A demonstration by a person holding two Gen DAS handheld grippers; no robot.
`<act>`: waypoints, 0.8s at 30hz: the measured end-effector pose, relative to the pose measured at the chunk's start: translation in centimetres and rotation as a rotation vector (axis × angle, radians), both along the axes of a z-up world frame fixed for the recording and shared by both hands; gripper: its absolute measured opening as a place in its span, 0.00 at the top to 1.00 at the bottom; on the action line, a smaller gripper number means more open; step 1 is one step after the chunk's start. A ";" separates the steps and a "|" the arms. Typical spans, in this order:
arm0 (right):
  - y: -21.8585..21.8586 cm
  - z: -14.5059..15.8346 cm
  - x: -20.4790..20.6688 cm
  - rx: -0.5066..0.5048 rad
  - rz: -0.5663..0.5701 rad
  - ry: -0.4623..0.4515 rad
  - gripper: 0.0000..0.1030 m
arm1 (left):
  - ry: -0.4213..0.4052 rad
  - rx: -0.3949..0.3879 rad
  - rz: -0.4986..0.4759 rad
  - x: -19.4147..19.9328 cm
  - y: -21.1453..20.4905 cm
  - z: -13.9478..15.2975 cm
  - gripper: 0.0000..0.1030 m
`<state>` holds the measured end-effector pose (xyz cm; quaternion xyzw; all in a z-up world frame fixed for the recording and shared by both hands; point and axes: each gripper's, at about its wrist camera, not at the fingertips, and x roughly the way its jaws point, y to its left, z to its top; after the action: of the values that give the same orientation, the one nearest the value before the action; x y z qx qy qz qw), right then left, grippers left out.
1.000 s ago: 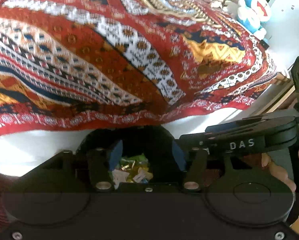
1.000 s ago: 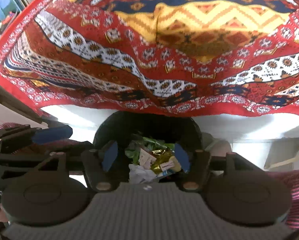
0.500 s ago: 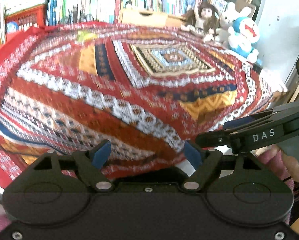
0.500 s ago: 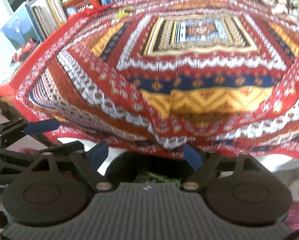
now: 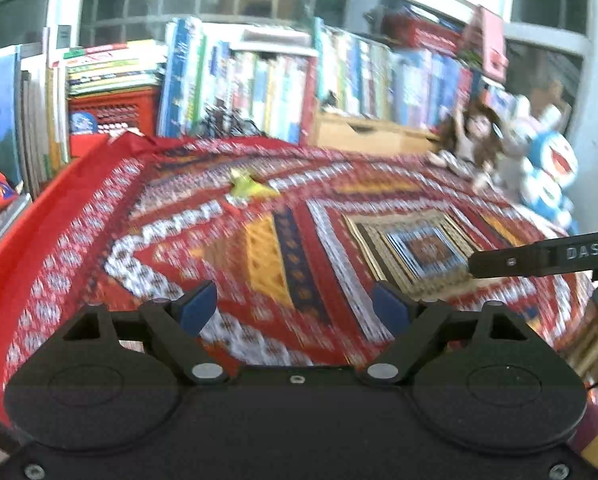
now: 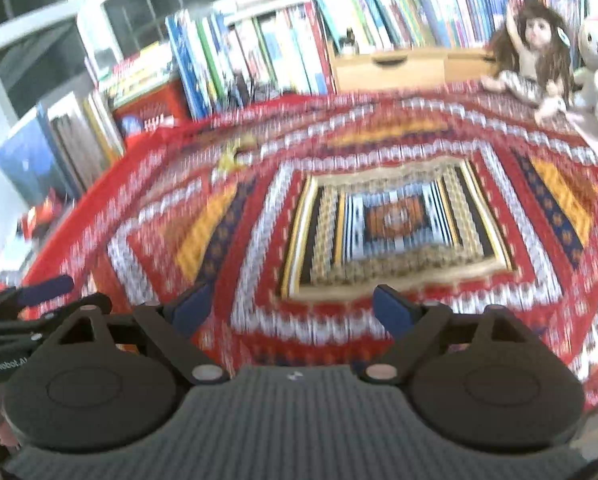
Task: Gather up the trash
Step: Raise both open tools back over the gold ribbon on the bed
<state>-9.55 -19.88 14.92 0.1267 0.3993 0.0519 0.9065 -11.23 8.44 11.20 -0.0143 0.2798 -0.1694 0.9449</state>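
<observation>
Left gripper: jaws spread wide and just been opening, nothing between the 2 blue pads, held above the near part of the table.
Right gripper: also wide apart and just been opening, nothing held; its black finger marked DAS shows at the right edge of the left view.
Trash: 1 crumpled yellow-green wrapper lying on the tablecloth, toward the far left part of the table, well apart from both grippers; blurred in the right view.
Tablecloth: red, patterned, with a blue and orange square in the middle.
Books: standing in rows behind the table.
Wooden box: at the far edge, in front of the books.
Doll: at the far right corner, beside the plush toys.
</observation>
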 end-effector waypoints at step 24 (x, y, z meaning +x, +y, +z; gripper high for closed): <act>2.6 -5.9 26.2 0.007 0.050 0.110 0.10 | 0.161 -0.095 0.148 26.9 -1.0 -9.3 0.53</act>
<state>16.63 -17.33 8.99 0.1228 0.4512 0.0688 0.8813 15.70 7.40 1.90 -0.0932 0.3447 -0.1107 0.9275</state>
